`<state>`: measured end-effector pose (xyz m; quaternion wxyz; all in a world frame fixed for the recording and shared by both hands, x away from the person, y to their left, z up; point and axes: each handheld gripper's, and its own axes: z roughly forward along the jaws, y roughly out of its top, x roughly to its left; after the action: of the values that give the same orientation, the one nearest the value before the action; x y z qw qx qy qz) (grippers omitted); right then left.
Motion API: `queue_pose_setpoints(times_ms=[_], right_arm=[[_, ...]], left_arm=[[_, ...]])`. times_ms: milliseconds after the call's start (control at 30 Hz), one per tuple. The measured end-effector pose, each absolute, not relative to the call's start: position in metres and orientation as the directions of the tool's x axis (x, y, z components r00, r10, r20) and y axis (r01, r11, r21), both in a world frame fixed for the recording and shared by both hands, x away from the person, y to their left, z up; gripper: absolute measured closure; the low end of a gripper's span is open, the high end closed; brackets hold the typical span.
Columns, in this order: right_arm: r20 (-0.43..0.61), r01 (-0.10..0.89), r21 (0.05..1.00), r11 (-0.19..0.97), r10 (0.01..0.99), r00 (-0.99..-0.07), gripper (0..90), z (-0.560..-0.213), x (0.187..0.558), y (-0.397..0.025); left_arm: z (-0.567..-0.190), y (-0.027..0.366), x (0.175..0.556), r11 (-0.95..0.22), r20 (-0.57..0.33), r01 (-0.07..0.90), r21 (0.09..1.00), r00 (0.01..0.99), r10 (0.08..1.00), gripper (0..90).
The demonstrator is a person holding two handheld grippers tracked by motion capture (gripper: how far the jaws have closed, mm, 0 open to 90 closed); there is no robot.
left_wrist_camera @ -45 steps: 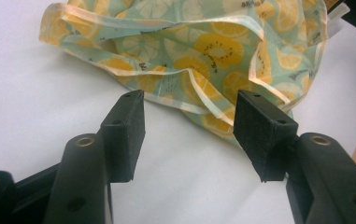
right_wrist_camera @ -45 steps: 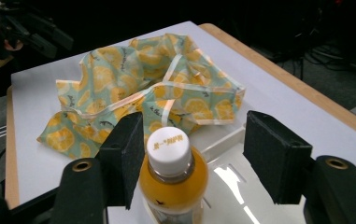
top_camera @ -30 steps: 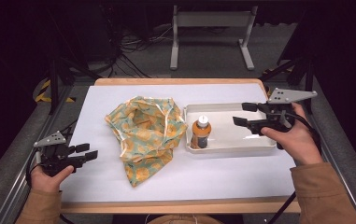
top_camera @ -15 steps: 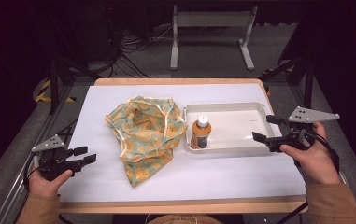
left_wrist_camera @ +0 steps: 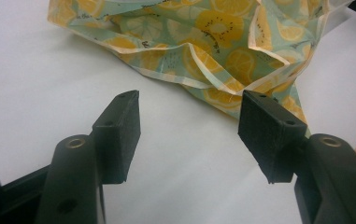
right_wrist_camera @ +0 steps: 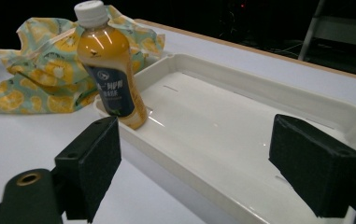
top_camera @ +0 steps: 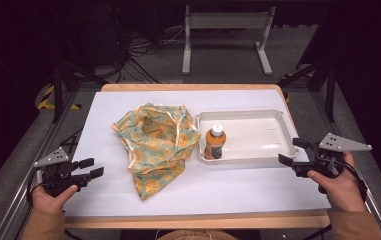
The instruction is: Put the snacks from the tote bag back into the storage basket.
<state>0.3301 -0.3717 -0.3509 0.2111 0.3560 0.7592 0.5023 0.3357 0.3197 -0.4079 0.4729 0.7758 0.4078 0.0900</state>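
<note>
Both my grippers, left gripper (top_camera: 92, 168) and right gripper (top_camera: 290, 152), sit spread and empty, while the orange juice bottle (top_camera: 215, 141) stands at the left end of the white tray (top_camera: 273, 117) beside the lemon-print bag (top_camera: 155, 140), where I judge a careless reach could topple it.

Ahead of the black left claw (top_camera: 91, 168) lies a teal cloth bag (top_camera: 157, 142) patterned with yellow-orange citrus slices and trimmed in cream. Before the black right claw (top_camera: 293, 152) sits a white tray (top_camera: 273, 119) holding an orange bottle (top_camera: 215, 143) with a white cap and a dark, probably navy, label. The surface (top_camera: 238, 190) is white, wood-edged.
</note>
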Motion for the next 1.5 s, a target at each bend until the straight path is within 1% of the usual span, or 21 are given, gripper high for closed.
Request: queue_pose_setpoints(times_ms=[133, 367, 467, 500, 600, 733, 1067, 1367, 1500], right_arm=[[0.062, 0.324, 0.92, 0.22, 0.736, -0.674, 17.3, -0.361, 0.326, -0.372], [0.061, 0.342, 0.916, 0.208, 0.772, -0.633, 17.6, -0.382, 0.324, -0.371], [0.075, 0.354, 0.914, 0.201, 0.773, -0.63, 18.9, -0.39, 0.325, -0.37], [0.077, 0.359, 0.912, 0.2, 0.774, -0.628, 19.2, -0.392, 0.325, -0.369], [0.078, 0.372, 0.905, 0.207, 0.778, -0.624, 19.4, -0.398, 0.325, -0.368], [0.097, 0.393, 0.896, 0.204, 0.775, -0.624, 19.4, -0.407, 0.325, -0.367], [0.058, 0.438, 0.857, 0.271, 0.795, -0.604, 20.2, -0.426, 0.325, -0.363], [0.055, 0.482, 0.825, 0.295, 0.807, -0.587, 21.3, -0.437, 0.326, -0.36], [0.06, 0.52, 0.796, 0.31, 0.815, -0.577, 23.7, -0.439, 0.328, -0.358]], left_arm=[[-0.409, 0.32, 0.335, -0.228, -0.235, 0.54, 0.81, 0.655, 0.718, 39.6], [-0.413, 0.32, 0.334, -0.22, -0.236, 0.541, 0.812, 0.649, 0.723, 39.6], [-0.416, 0.32, 0.336, -0.231, -0.226, 0.537, 0.811, 0.652, 0.724, 39.6], [-0.418, 0.319, 0.336, -0.218, -0.242, 0.546, 0.809, 0.647, 0.723, 39.7], [-0.42, 0.318, 0.337, -0.224, -0.236, 0.538, 0.812, 0.655, 0.718, 39.7], [-0.424, 0.315, 0.339, -0.217, -0.247, 0.553, 0.805, 0.645, 0.723, 39.7], [-0.43, 0.314, 0.341, -0.216, -0.253, 0.56, 0.8, 0.641, 0.725, 39.7], [-0.432, 0.312, 0.343, -0.225, -0.246, 0.558, 0.799, 0.644, 0.724, 39.7], [-0.433, 0.312, 0.343, -0.222, -0.251, 0.567, 0.794, 0.636, 0.729, 39.8]])
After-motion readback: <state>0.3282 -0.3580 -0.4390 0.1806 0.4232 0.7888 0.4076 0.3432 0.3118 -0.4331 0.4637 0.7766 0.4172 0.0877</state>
